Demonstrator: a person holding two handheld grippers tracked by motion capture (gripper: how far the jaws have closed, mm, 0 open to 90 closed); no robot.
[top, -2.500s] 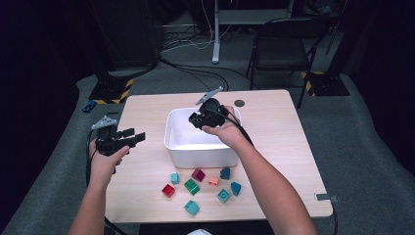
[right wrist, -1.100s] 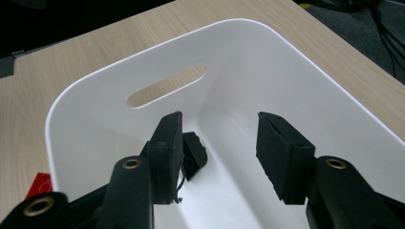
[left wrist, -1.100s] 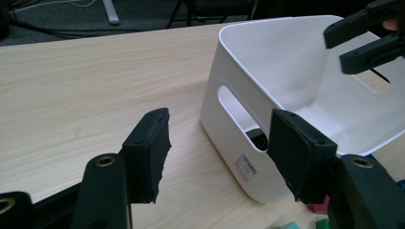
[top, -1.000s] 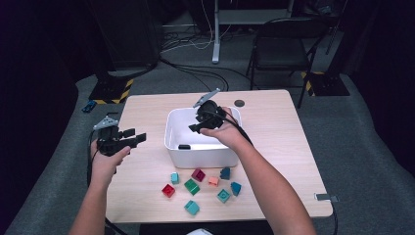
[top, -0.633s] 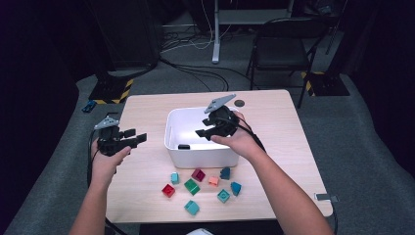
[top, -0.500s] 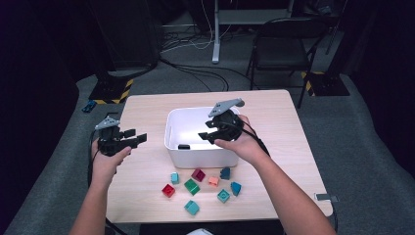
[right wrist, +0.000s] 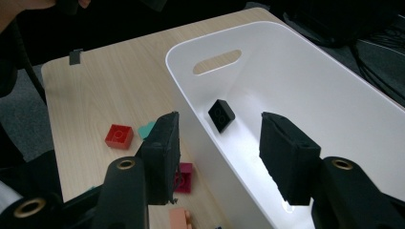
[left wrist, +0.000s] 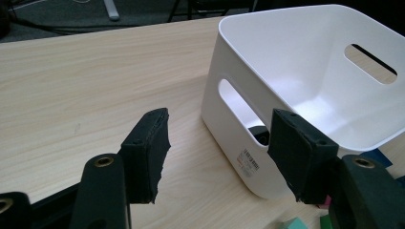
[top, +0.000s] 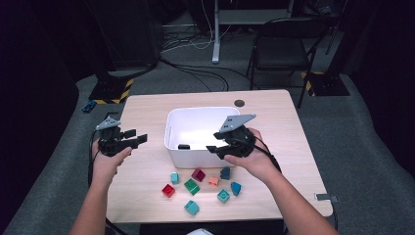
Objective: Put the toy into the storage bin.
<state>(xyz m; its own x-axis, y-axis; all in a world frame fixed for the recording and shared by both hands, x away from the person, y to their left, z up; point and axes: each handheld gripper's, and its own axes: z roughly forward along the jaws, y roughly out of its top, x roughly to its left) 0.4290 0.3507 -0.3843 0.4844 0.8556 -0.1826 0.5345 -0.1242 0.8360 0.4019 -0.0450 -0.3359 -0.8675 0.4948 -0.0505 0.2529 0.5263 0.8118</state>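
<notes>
Blocks go into the white bin [top: 198, 128]: 1 black block [right wrist: 221, 115] lies on its floor, 9 coloured blocks [top: 191, 186] wait on the table [top: 274, 117] just in front. My right gripper [top: 219, 147] hangs over the bin's near rim, jaws wide and empty; my left gripper [top: 133, 141] likewise (parked beside the bin). Dropping too low could clip that rim and shove the bin. Table right of the blocks is free.

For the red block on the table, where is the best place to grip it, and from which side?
Grip the red block by two opposite flat side faces, coming from straight above. It lies flat, studs up, with free table around it; the green block is its closest neighbour, so avoid that side.
</notes>
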